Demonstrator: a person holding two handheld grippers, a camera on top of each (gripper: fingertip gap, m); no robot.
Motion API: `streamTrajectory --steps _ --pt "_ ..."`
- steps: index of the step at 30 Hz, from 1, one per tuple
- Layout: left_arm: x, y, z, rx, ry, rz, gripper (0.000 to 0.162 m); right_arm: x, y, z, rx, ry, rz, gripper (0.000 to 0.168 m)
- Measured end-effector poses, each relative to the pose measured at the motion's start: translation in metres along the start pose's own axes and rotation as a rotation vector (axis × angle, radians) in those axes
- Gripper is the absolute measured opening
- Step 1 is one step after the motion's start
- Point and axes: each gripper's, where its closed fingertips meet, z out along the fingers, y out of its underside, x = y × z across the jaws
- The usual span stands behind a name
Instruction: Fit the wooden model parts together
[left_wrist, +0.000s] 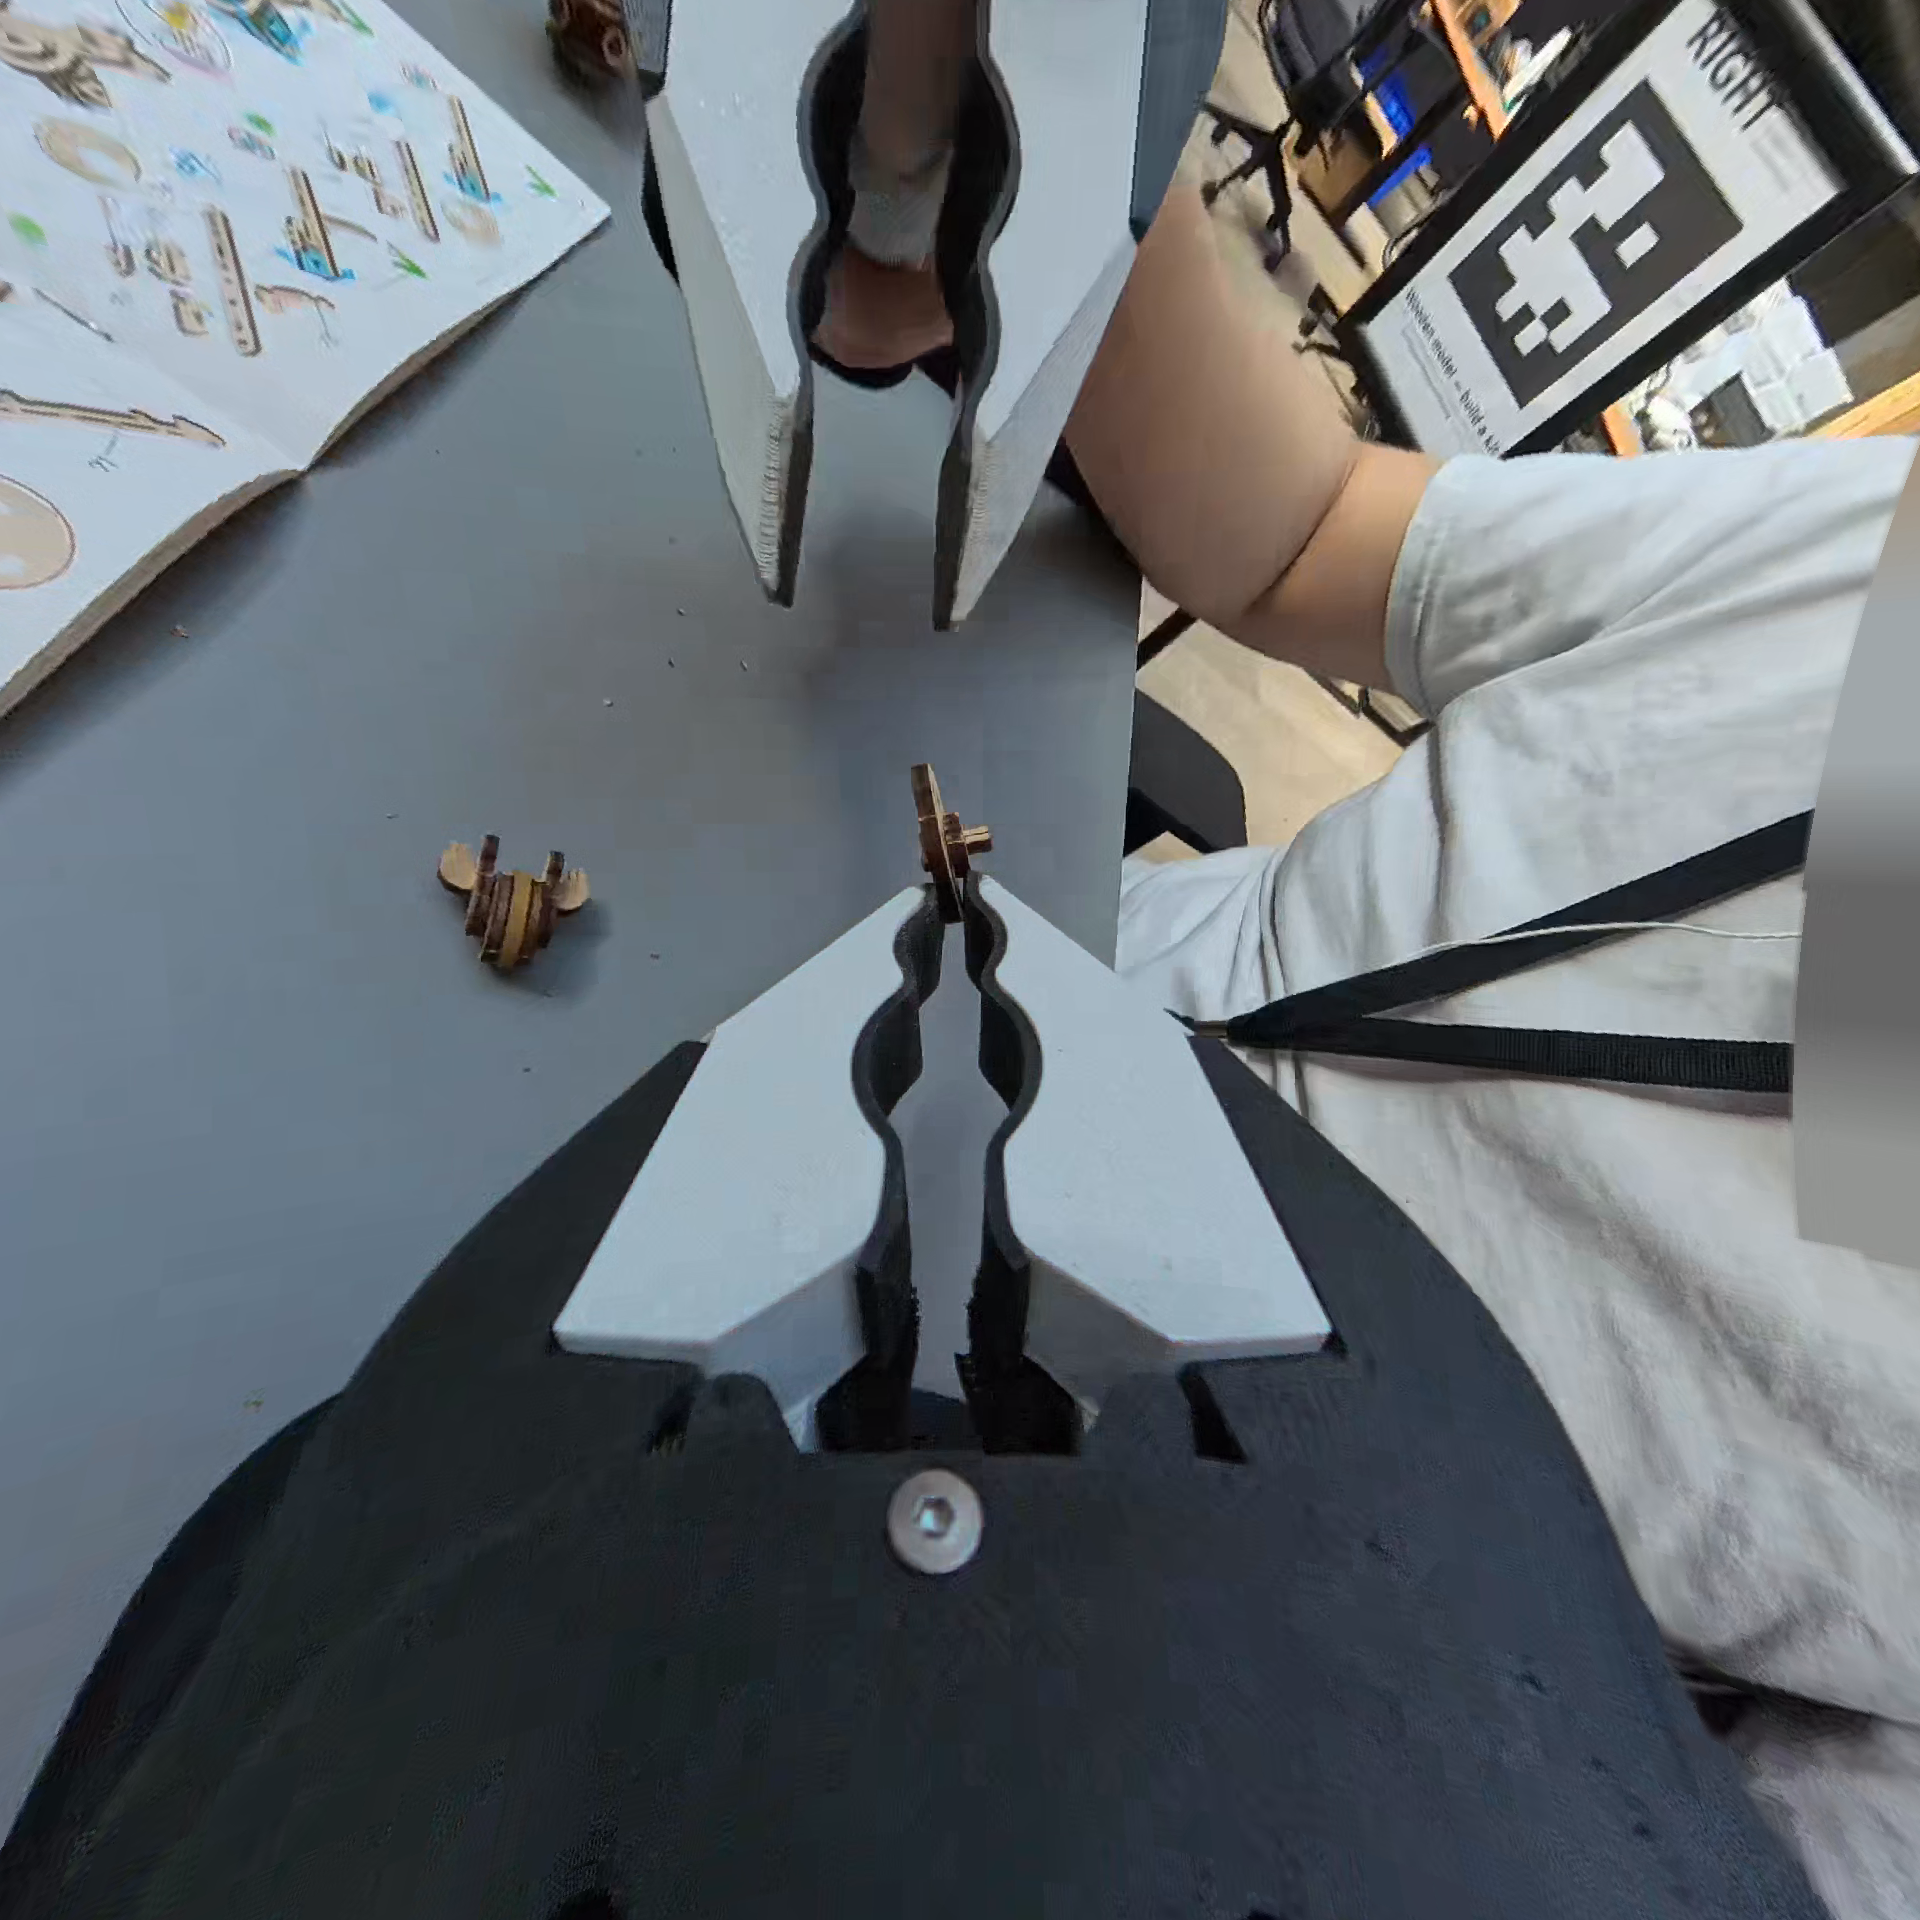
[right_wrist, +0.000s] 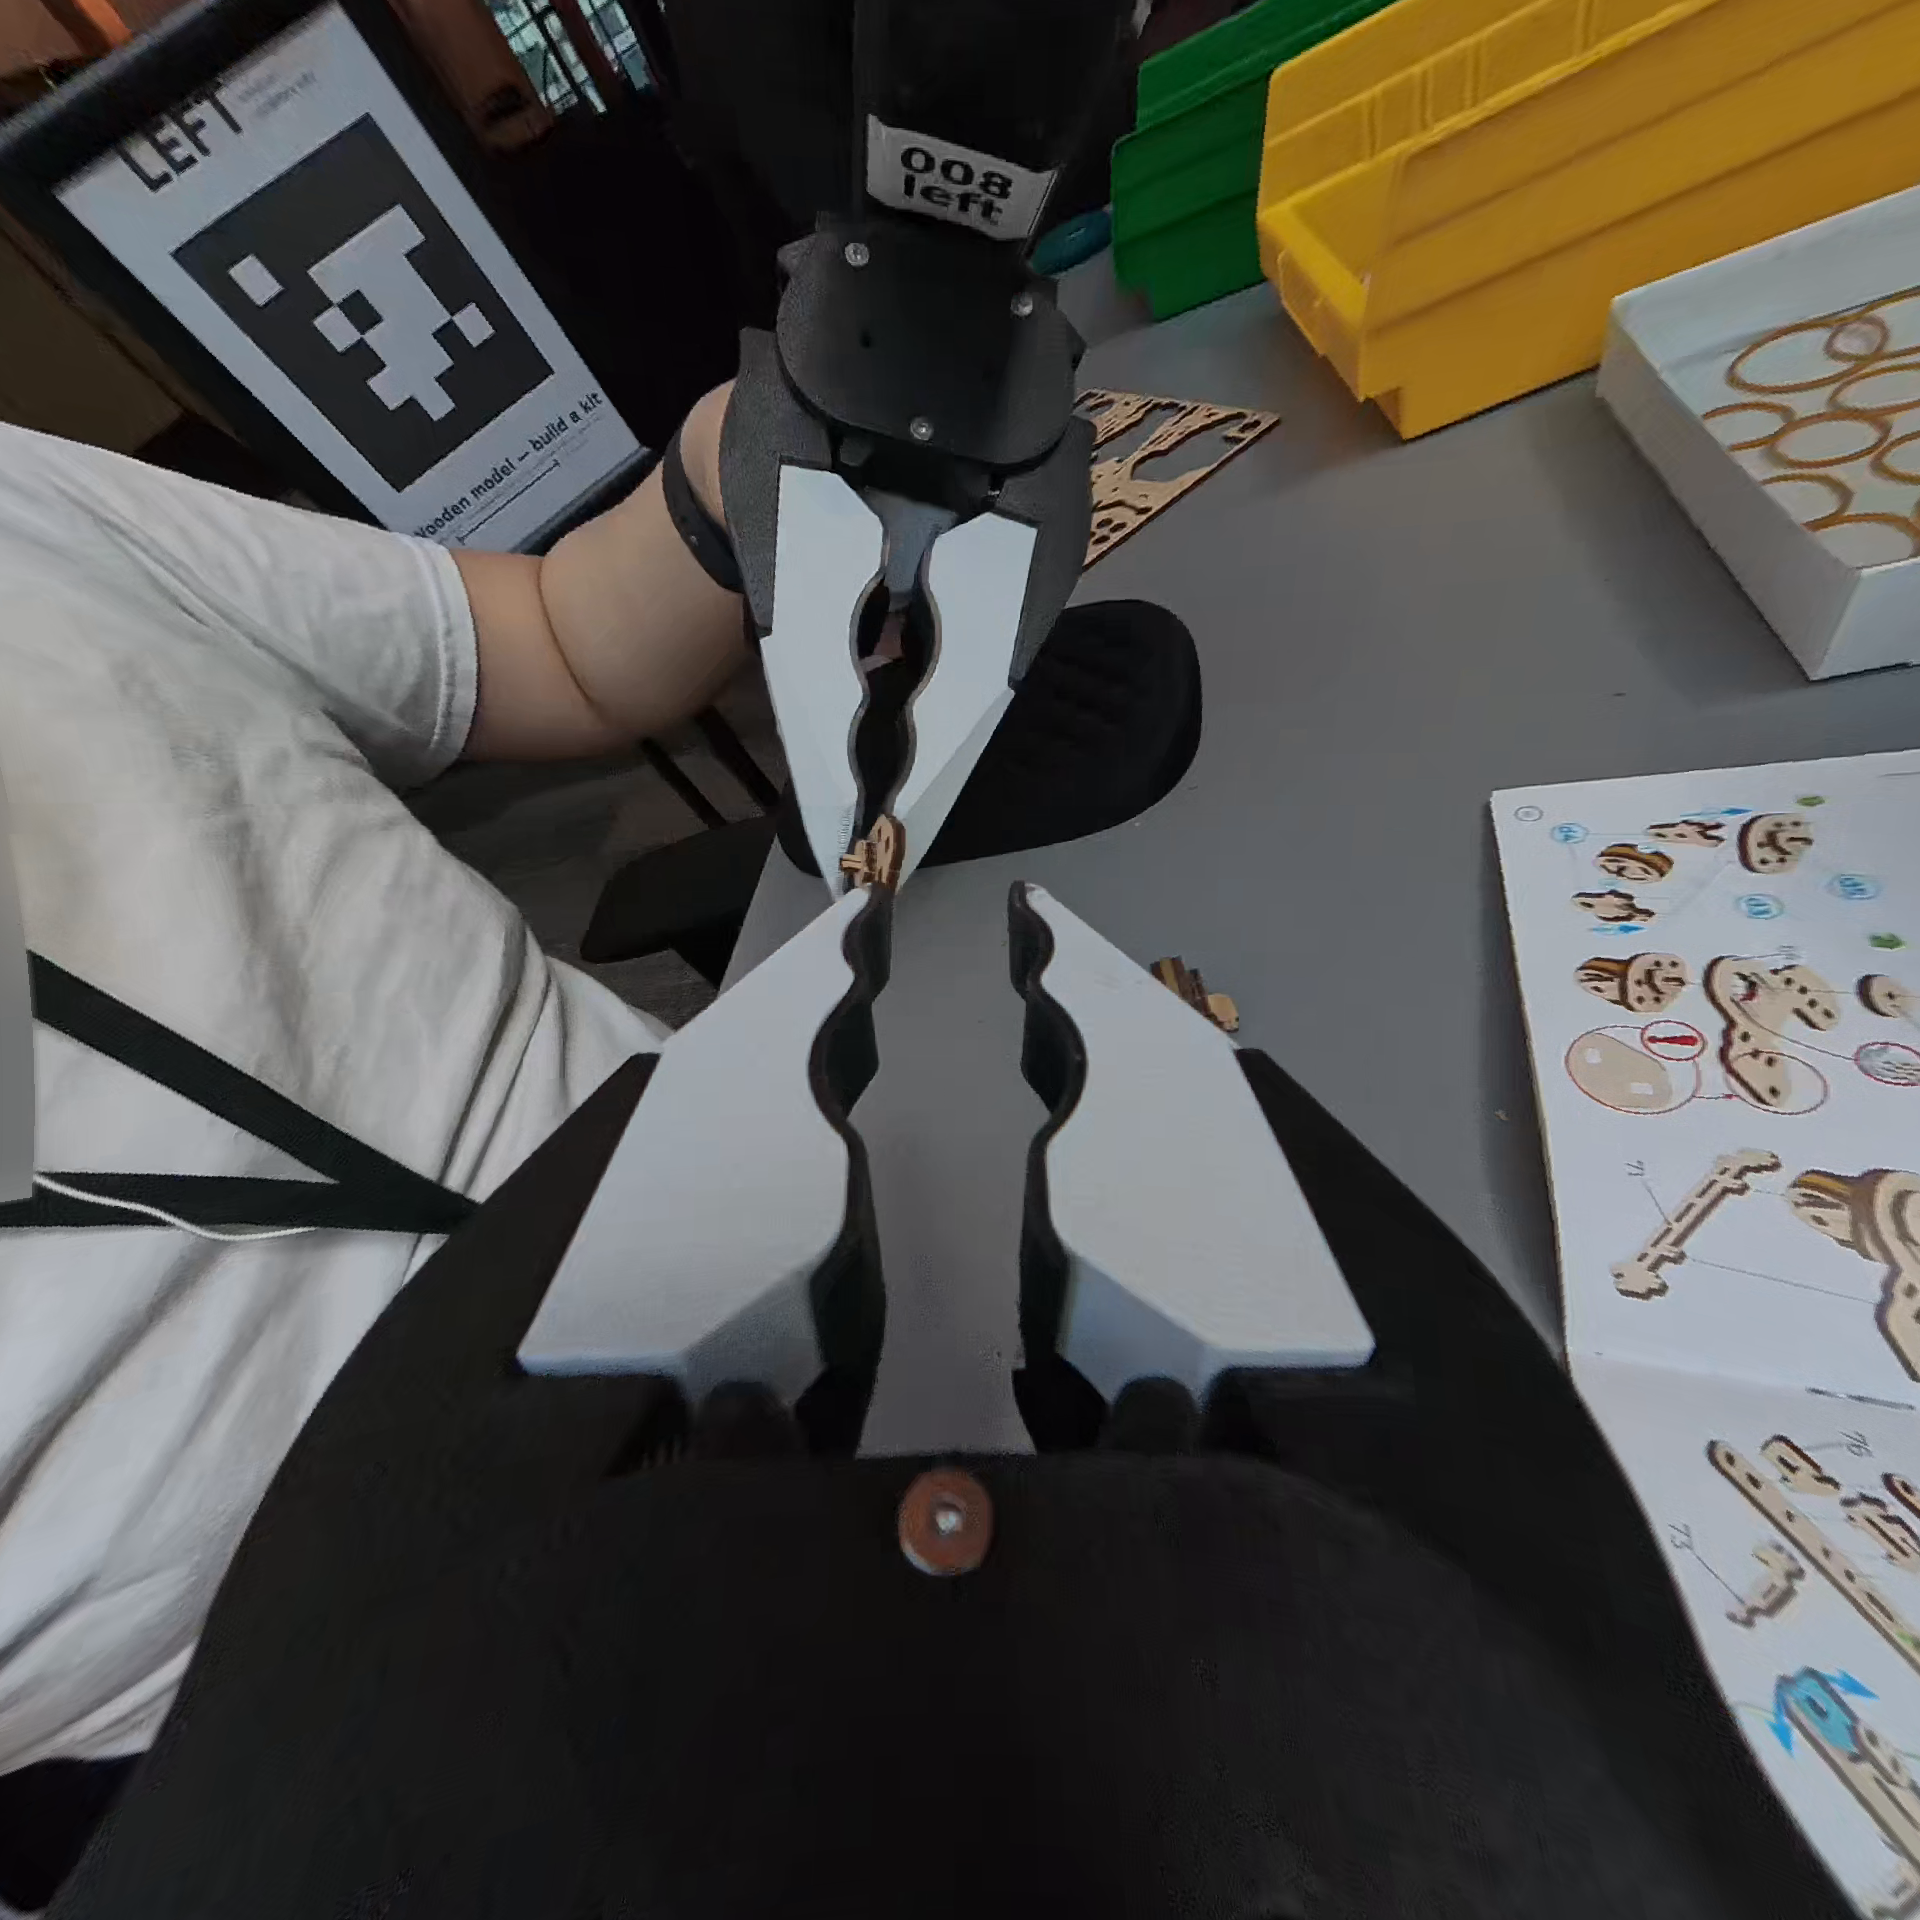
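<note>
Marker signs (left_wrist: 1621, 244) behind gripper-held wooden piece (left_wrist: 943, 831)

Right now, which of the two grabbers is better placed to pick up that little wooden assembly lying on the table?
Probably the right gripper: its jaws are open and empty. The left gripper is already shut on a small wooden part. The wooden assembly lies on the grey table, off to one side of both.

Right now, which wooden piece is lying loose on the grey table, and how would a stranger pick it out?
Start at the open instruction booklet on the grey table. Below its near edge lies a small wooden assembly: stacked discs with rounded tabs on both sides. Unlike the wooden part pinched in the left tool, nothing holds it.
</note>
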Motion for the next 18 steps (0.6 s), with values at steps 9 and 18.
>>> streamTrajectory --steps 9,18 --pt "0.004 0.019 0.023 -0.279 -0.018 0.054 0.001 -0.028 0.028 0.029 -0.176 -0.229 0.187 0.003" --pt "-0.013 -0.021 0.007 0.115 -0.141 0.049 0.015 0.002 -0.025 -0.023 0.431 -0.13 0.382 0.001"
